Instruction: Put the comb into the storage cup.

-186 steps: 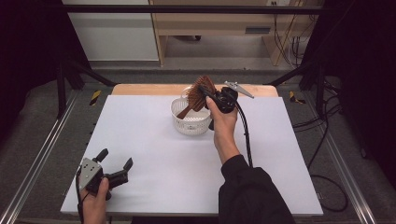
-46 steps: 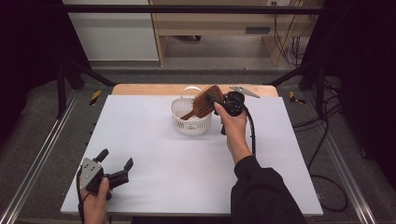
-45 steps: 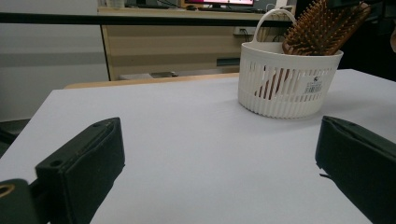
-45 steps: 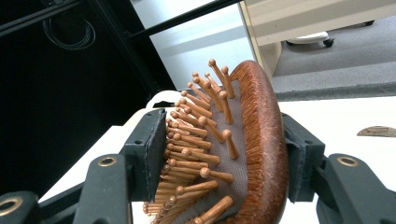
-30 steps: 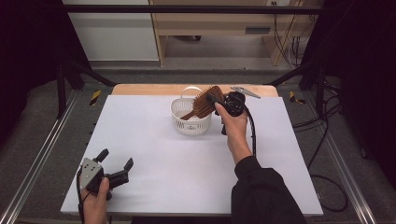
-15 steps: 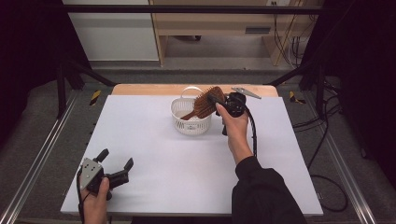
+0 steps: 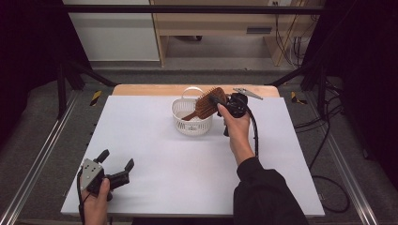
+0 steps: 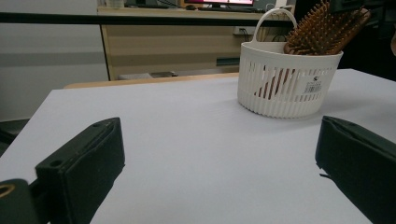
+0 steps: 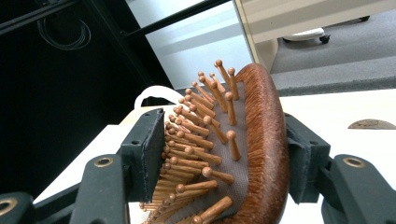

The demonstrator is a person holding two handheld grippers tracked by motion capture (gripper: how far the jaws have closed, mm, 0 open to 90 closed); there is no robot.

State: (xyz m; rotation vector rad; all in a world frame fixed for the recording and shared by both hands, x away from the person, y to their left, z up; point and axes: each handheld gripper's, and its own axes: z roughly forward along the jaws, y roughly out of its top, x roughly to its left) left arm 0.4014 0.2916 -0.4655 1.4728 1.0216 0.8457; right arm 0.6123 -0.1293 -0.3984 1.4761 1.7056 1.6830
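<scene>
Table (image 7: 155, 154): hairbrush (image 7: 209, 104) tilted, handle down in basket (image 7: 187, 125).

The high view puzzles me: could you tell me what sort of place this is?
Probably a lab recording station: a white table walled by black curtains, loose cables on the floor.

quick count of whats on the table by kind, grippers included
hairbrush: 1
basket: 1
grippers: 2, the left gripper and the right gripper
total: 4
</scene>
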